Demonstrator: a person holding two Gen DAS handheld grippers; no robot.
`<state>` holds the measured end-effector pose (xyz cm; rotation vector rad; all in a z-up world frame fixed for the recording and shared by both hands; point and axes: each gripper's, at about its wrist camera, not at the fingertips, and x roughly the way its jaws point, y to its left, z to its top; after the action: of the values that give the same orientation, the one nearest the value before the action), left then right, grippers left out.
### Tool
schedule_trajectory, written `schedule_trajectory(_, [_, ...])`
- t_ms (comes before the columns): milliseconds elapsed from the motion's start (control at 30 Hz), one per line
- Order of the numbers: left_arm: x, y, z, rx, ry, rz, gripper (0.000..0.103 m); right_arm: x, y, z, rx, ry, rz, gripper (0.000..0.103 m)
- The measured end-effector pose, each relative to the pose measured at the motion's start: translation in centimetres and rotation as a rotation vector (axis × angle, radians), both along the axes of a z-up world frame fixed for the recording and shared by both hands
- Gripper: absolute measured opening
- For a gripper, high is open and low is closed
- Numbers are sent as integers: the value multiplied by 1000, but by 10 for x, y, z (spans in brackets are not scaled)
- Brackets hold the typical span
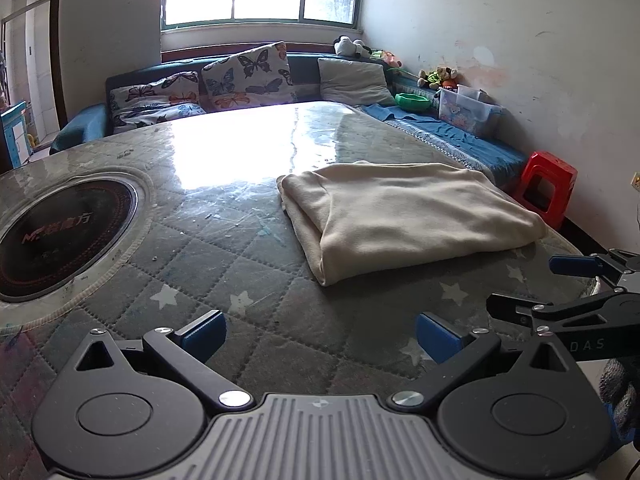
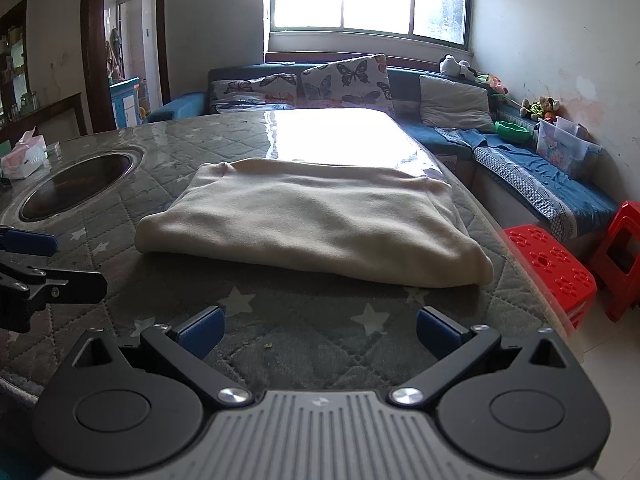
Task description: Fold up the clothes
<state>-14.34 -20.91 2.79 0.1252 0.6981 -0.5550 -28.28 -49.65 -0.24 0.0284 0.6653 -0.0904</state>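
Both grippers, left gripper (image 1: 318,338) and right gripper (image 2: 318,332), gape empty above the quilted table (image 1: 248,264). Folded cream garment (image 2: 312,224) lies ahead, unobstructed. Only the right view shows the tissue box (image 2: 24,156)

"DAS" on right gripper (image 1: 576,292); partly legible "M…方" on round cooktop (image 1: 60,236).

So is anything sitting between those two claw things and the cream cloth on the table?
Nothing visible. Only bare quilted table cover lies between the open right gripper and the folded cream cloth. The same goes for the open left gripper, with the cloth ahead to its right.
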Motion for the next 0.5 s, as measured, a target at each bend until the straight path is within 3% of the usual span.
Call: schedule_trajectory(500, [-4, -2, 2, -6, -5, -5, 103, -1, 7, 1, 4, -5, 1, 103])
